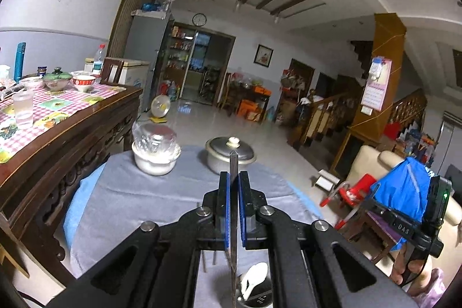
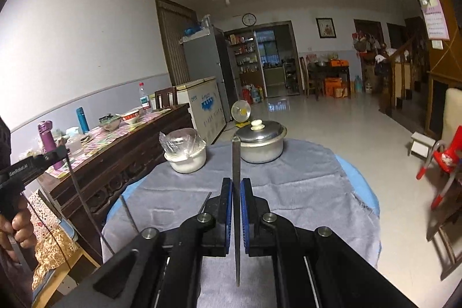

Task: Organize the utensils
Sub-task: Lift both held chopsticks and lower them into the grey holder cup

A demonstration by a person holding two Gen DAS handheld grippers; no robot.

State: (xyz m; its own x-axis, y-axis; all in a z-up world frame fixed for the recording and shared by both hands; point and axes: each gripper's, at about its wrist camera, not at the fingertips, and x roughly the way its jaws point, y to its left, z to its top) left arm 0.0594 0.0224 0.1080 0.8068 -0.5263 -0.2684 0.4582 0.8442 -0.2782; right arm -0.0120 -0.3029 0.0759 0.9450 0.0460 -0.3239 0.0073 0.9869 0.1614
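We've got one thin grey metal chopstick [image 1: 233, 210] clamped in the left gripper [image 1: 233, 181], and another slim metal chopstick [image 2: 236, 192] pinched in the right gripper [image 2: 236, 186], both lifted over the grey cloth-covered round table [image 2: 303, 186]. A dark round utensil holder [image 1: 257, 298] with a white ceramic spoon [image 1: 254, 279] inside sits right below the left one, at the near edge. Looks like we're mid-drop-off; next we'd tip each stick down into that holder and let go.

Dark holder [image 1: 255, 298] with white spoon [image 1: 254, 279]: cut off by lower frame edge. Clamped metal utensil [image 1: 233, 221]: lower end hidden, type indeterminate.
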